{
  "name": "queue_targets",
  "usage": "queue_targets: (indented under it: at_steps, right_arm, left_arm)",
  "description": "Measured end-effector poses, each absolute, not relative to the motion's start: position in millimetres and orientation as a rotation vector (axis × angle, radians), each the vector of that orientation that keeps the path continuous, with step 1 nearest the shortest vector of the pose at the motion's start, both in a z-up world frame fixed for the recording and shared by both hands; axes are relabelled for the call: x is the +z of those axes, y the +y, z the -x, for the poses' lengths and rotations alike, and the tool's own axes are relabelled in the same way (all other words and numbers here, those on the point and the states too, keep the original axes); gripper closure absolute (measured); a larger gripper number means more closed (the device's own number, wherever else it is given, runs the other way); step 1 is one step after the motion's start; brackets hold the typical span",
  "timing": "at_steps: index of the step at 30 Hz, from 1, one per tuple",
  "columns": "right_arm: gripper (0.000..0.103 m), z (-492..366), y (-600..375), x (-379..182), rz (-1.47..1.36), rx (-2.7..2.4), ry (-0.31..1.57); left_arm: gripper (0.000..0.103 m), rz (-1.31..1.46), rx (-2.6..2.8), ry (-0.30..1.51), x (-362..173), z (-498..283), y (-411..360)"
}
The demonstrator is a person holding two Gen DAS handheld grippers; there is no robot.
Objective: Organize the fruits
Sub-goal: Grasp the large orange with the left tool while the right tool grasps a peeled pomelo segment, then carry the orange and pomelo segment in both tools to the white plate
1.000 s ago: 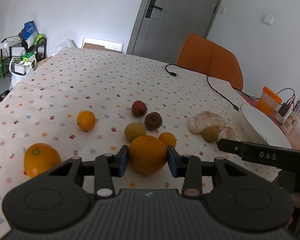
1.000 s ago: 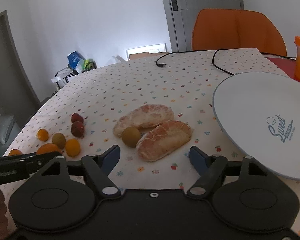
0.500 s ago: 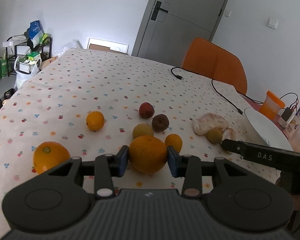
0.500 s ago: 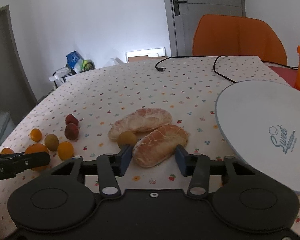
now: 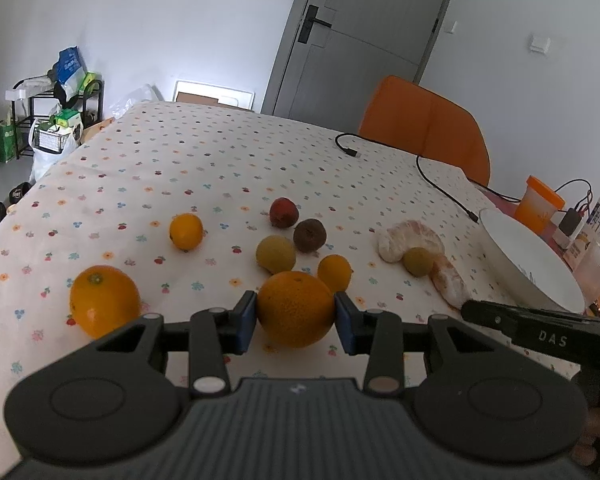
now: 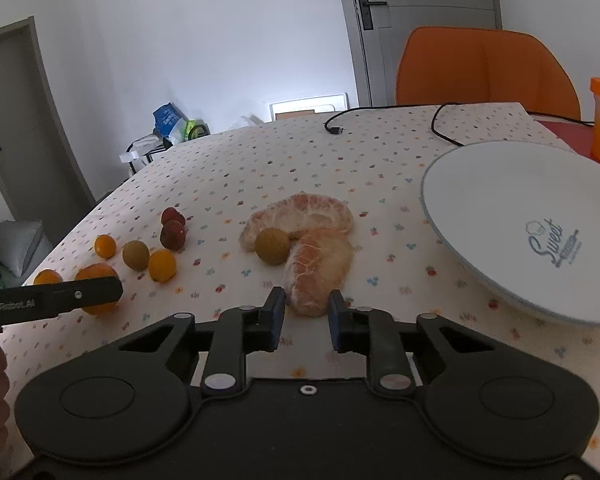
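Note:
My left gripper (image 5: 295, 316) is shut on a large orange (image 5: 295, 309), held just above the dotted tablecloth. A second large orange (image 5: 104, 300) lies to its left. Small oranges (image 5: 186, 231), a green fruit (image 5: 276, 253) and two dark red fruits (image 5: 284, 212) lie beyond. My right gripper (image 6: 306, 314) is shut on the near end of a peeled pomelo segment (image 6: 318, 268). Another peeled segment (image 6: 300, 218) and a small green fruit (image 6: 273, 246) lie just behind it. A white plate (image 6: 500, 216) sits to the right.
A black cable (image 6: 384, 114) runs across the far table. An orange chair (image 6: 484, 68) stands behind the table. An orange-lidded container (image 5: 542, 204) and a clear cup (image 5: 598, 268) stand past the plate. The table edge (image 5: 4, 220) drops off at the left.
My right gripper went from wide open to shut on the near pomelo segment. My left gripper kept its hold on the orange and lifted slightly.

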State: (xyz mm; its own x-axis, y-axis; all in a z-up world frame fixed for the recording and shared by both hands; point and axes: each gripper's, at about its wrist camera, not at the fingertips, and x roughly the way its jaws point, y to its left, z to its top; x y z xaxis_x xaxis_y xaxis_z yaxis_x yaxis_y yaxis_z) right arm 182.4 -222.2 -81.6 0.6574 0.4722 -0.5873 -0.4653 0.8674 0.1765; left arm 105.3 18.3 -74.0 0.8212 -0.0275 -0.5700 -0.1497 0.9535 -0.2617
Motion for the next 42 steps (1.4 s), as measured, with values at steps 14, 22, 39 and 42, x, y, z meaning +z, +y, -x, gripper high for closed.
queue_targets:
  at_steps: [14, 22, 39, 42]
  right_arm:
    - [0.055, -196.1, -208.7, -81.0, 0.039, 0.530, 0.665]
    - [0.068, -206.6, -203.4, -81.7, 0.028, 0.511, 0.657]
    - [0.071, -182.0, -244.7, -56.7, -0.058, 0.546, 0.559]
    - [0.071, -179.2, -256.3, -51.6, -0.076, 0.535, 0.544]
  left_arm:
    - [0.063, 0.298, 0.116, 0.601, -75.1, -116.8, 20.3]
    - [0.063, 0.288, 0.125, 0.584, -68.3, -116.5, 18.9]
    - [0.063, 0.228, 0.075, 0.526, -41.9, -111.9, -16.6]
    - [0.063, 0.217, 0.060, 0.521, -38.0, -113.1, -25.9]
